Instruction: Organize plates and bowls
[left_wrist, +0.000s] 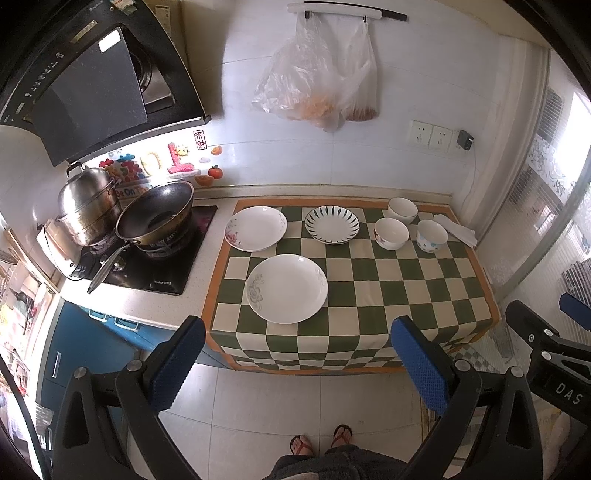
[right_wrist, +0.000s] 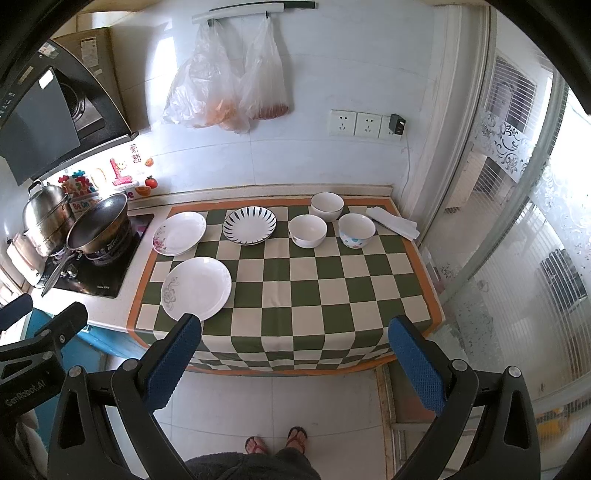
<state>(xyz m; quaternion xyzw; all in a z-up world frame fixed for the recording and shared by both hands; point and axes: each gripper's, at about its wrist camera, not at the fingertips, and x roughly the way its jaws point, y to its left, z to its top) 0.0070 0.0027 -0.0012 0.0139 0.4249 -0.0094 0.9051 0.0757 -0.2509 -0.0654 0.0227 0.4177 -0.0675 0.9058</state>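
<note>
On the green-and-cream checked cloth (left_wrist: 406, 284) lie three plates: a white plate with a grey flower (left_wrist: 287, 288) (right_wrist: 196, 288) near the front left, a pink-flowered plate (left_wrist: 255, 228) (right_wrist: 180, 233) behind it, and a striped plate (left_wrist: 331, 224) (right_wrist: 249, 225) at the back. Three bowls stand at the back right: a plain white bowl (left_wrist: 402, 209) (right_wrist: 327, 206), a floral bowl (left_wrist: 391, 233) (right_wrist: 307, 230) and a dotted bowl (left_wrist: 432, 235) (right_wrist: 357, 230). My left gripper (left_wrist: 297, 363) and right gripper (right_wrist: 295, 363) hang open over the floor in front of the counter, holding nothing.
Left of the cloth, a wok (left_wrist: 155, 214) and a steel pot (left_wrist: 88, 206) sit on the black hob (left_wrist: 162, 269). A folded white cloth (right_wrist: 393, 221) lies at the back right corner. Plastic bags (left_wrist: 321, 81) hang on the wall. A person's sandalled feet (left_wrist: 321, 439) stand on the tiled floor.
</note>
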